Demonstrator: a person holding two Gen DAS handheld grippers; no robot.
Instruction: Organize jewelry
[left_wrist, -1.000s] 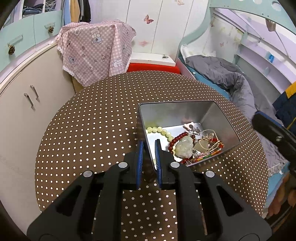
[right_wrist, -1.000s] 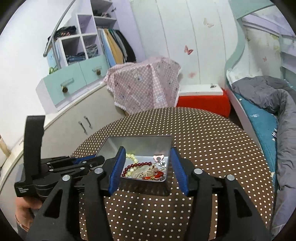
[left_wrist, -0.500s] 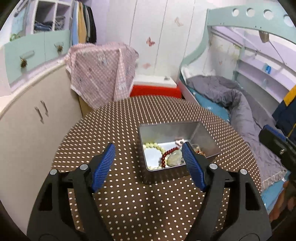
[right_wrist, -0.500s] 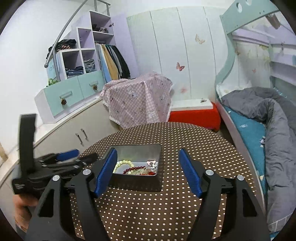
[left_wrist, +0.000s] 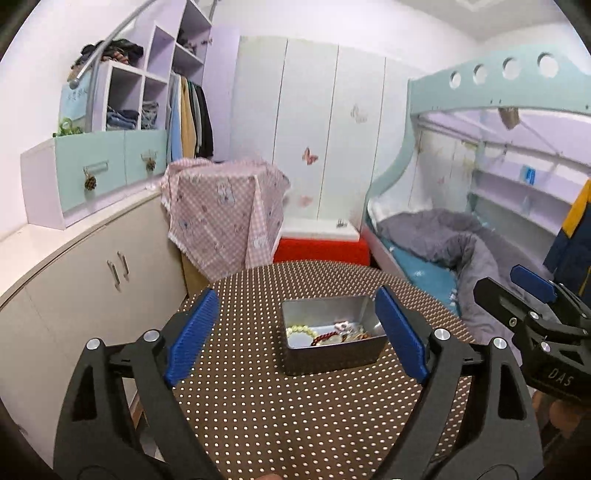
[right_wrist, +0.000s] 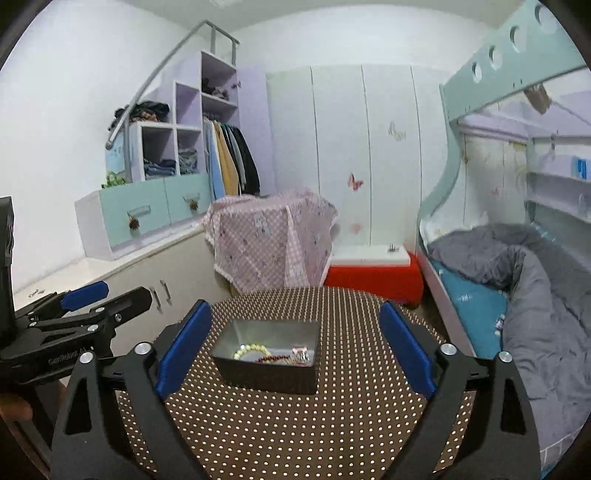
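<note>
Two tools, left tool (left_wrist: 295, 339) and right tool (right_wrist: 295, 345), hang spread and empty, their jaws having just been opening, above the dotted table (left_wrist: 295, 413); the metal tin (left_wrist: 332, 354) of jewelry (left_wrist: 325, 334) sits there.

Light: bright, even, from overhead.
Shadows: soft and faint under the tin (left_wrist: 332, 354) on the table (left_wrist: 295, 406).
Glare: pale sheen on the tin's inner walls.
Blur: slight smear on far furniture.
Edges: strong fisheye bending, black corner vignette.
</note>
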